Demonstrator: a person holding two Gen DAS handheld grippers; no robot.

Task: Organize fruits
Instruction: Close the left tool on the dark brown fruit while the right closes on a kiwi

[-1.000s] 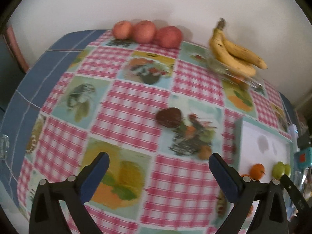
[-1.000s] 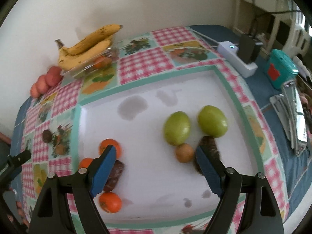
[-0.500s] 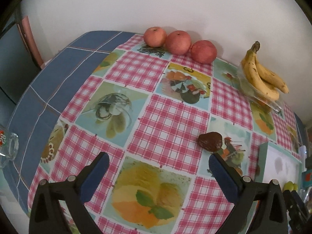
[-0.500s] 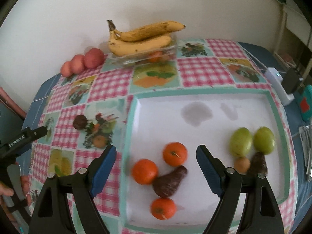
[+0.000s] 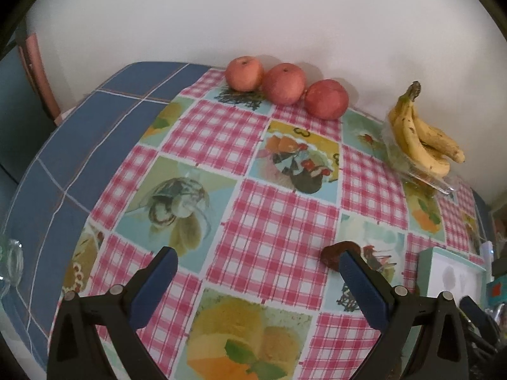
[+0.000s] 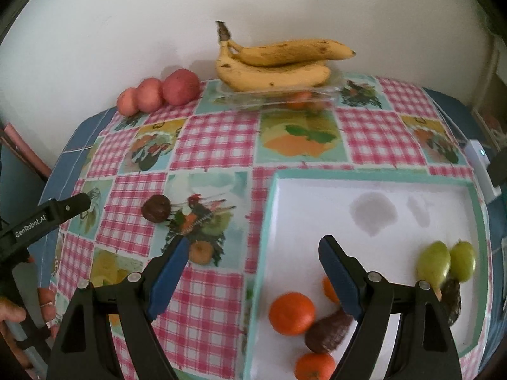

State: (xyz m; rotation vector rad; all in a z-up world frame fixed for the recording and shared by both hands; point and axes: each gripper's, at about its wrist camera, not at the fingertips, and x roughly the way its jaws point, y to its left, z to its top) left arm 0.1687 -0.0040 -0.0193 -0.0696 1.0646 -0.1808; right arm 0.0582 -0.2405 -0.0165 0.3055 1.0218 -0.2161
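Tongs status: my left tongs (image 5: 256,264) spread wide and empty above the checked cloth of the worktop (image 5: 272,221); my right tongs (image 6: 253,253) likewise spread, holding nothing, straddling the near-left rim of the white tray (image 6: 364,175). Dark brown fruit (image 6: 156,208) lies alone on the cloth, well apart from the tray, just behind my left tongs' right finger; a small orange-brown fruit (image 6: 200,252) sits near it. In the tray: oranges (image 6: 291,313), a dark elongated fruit (image 6: 326,332), two green fruits (image 6: 433,264). Apples (image 5: 286,84) and bananas (image 5: 421,139) stand by the wall. Judgement: the dark fruit looks light, rounded, possibly soft-skinned; I would pinch it across its widest part, gently, lest it roll or bruise. Legible writing: "GenRobot.AI" on the left tool's arm; nothing else readable.
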